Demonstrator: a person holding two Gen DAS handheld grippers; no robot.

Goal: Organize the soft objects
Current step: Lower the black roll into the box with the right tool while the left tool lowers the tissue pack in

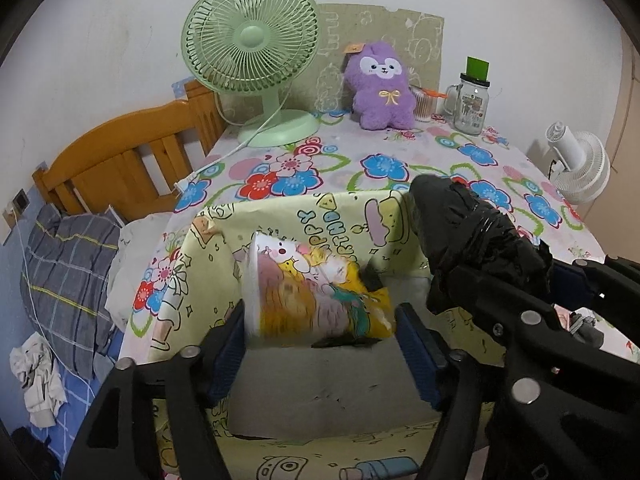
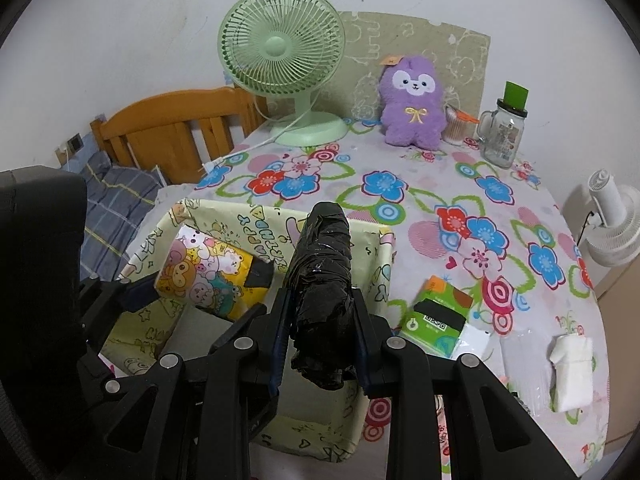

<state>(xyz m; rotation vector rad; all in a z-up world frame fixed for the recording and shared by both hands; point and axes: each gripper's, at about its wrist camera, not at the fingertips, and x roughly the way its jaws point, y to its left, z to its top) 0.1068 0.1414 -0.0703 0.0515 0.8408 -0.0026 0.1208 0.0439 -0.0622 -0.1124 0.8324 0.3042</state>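
A yellow cartoon-print tissue pack (image 1: 316, 296) sits tilted and blurred between the fingers of my left gripper (image 1: 320, 332), over the yellow patterned box (image 1: 304, 216). The right pad stands just off the pack, so the jaws look open. From the right wrist view the pack (image 2: 208, 276) leans inside the box (image 2: 224, 216) against its left wall. My right gripper (image 2: 322, 304) is shut on a black plastic-wrapped bundle (image 2: 320, 264), held above the box's right half. That bundle (image 1: 460, 224) also shows in the left wrist view.
On the flowered tablecloth (image 2: 400, 208) at the back stand a purple plush (image 2: 414, 108), a green fan (image 2: 280, 48) and a glass mug jar (image 2: 502, 136). Right of the box lie a green tissue pack (image 2: 436, 312) and a white pack (image 2: 572, 376). A wooden bed headboard (image 1: 120, 152) is on the left.
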